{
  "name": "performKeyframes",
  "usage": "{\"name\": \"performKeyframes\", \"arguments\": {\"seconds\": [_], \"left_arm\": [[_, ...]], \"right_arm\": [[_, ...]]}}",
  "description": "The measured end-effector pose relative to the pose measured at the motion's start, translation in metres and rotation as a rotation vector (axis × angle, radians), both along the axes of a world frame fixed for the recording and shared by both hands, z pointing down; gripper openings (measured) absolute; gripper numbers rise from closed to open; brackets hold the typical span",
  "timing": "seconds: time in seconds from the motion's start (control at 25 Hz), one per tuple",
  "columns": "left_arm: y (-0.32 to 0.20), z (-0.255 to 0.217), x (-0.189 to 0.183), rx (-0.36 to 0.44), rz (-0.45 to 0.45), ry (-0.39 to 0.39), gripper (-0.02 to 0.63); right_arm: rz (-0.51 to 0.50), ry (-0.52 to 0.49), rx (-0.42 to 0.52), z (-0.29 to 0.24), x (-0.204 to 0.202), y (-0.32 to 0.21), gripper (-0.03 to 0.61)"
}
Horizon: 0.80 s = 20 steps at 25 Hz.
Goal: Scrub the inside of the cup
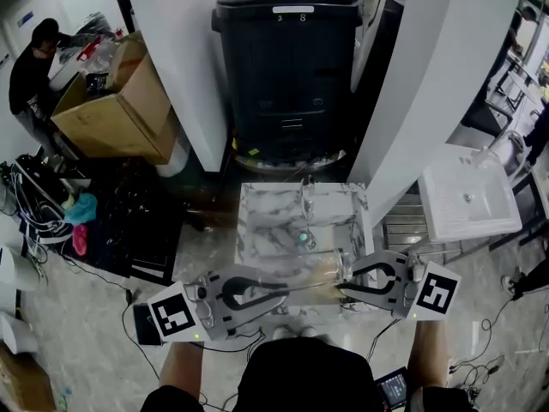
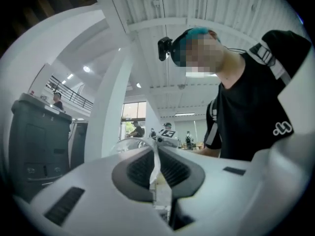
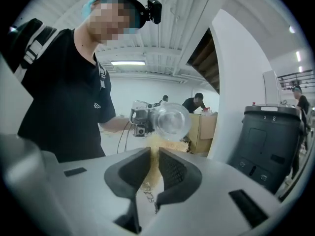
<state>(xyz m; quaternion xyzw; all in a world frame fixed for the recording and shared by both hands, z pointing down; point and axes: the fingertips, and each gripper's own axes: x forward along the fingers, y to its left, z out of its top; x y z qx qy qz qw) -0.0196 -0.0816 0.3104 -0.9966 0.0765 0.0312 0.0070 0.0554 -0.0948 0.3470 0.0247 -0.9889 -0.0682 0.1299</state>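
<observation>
My left tongs [image 2: 156, 154] are closed on a thin pale strip [image 2: 154, 168] that stands up between the pads. In the head view a slim line runs from their tips toward the cup [image 1: 322, 267]. My right tongs [image 3: 153, 154] are clamped on the near wall of that clear cup, where a yellowish, fuzzy patch shows at the plastic. I cannot tell whether it lies inside the cup or on it. The cup lies on its side in the air between the two tongs, above the marble-patterned counter [image 1: 257, 204] and not touching it. A small teal thing [image 1: 302, 237] sits on the counter just behind the cup. My own torso fills one side of each gripper view, and from either side the cup partly hides the opposite tongs. Behind the counter stands a tall black bin [image 1: 287, 67], flanked by a white column [image 1: 429, 84]. Right of that a white sink [image 1: 467, 200] stands tilted. On the left is an open cardboard box [image 1: 116, 110], with a person [image 1: 30, 71] beside it and tangled cables [image 1: 34, 204] on the floor.
</observation>
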Motion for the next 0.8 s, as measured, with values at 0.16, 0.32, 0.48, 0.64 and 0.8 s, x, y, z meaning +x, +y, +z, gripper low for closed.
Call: {"name": "performKeyframes", "arguments": {"seconds": [0.16, 0.32, 0.48, 0.64, 0.8], "left_arm": [[-0.012, 0.008, 0.000, -0.023, -0.051, -0.037, 0.028], [-0.006, 0.011, 0.003, -0.036, -0.039, -0.033, 0.028], [-0.011, 0.020, 0.007, -0.060, -0.065, -0.040, 0.028], [-0.023, 0.030, 0.011, -0.066, -0.106, -0.019, 0.028], [-0.031, 0.031, 0.000, -0.108, -0.156, -0.004, 0.028]], "right_arm": [[-0.021, -0.011, 0.008, -0.008, 0.002, 0.019, 0.052], [-0.009, -0.034, 0.048, -0.024, 0.009, 0.020, 0.029], [0.039, 0.037, 0.088, -0.009, 0.004, 0.004, 0.011], [0.087, 0.042, 0.045, 0.003, 0.001, -0.007, 0.009], [0.096, -0.029, 0.033, -0.011, 0.003, -0.001, 0.009]]}}
